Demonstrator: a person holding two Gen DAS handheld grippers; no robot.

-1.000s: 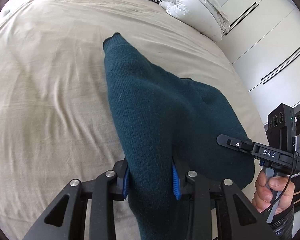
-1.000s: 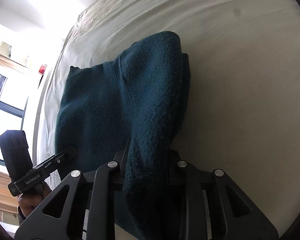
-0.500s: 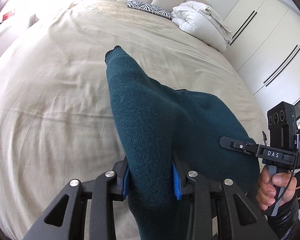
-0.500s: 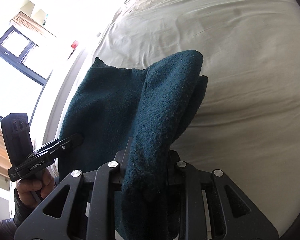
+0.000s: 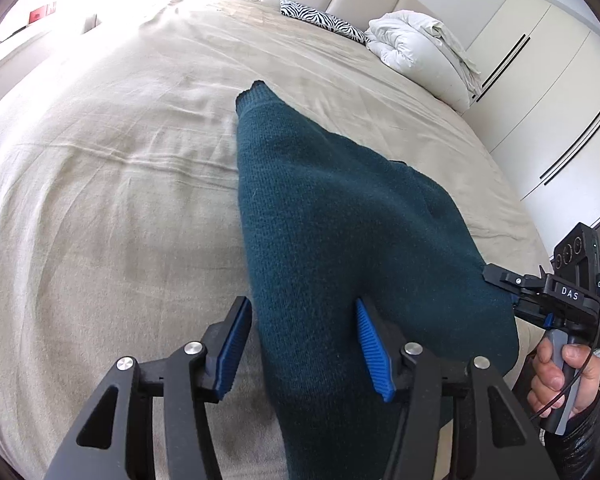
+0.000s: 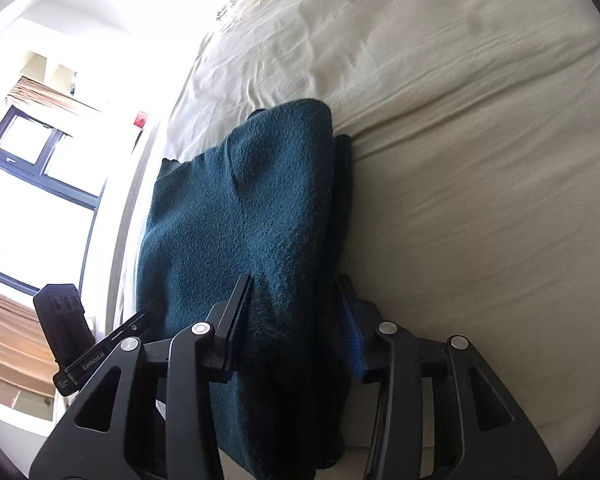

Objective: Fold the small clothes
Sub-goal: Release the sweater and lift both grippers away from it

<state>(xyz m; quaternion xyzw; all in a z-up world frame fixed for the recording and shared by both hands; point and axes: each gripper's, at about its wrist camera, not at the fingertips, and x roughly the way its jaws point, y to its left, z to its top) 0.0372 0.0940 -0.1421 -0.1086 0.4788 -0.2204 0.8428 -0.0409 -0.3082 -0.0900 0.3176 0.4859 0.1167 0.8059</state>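
Our left claw [image 5: 304, 340] stands spread wide, blue pads clear of the sweater [image 5: 340, 220] that runs between them; it grips nothing. Our right claw [image 6: 290, 316] is parted too, pads flanking the knit, contact unclear. The sweater lies folded on the bed [image 5: 100, 200]. The left view alone shows the duvet [image 5: 416, 52], zebra pillow [image 5: 324, 20] and wardrobe [image 5: 548, 92]; the right view alone shows the window [image 6: 32, 184].

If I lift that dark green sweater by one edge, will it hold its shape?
Probably not: the sweater drapes in soft folds over the bed, so it looks floppy. Its thick fuzzy knit likely grips rather than slips.
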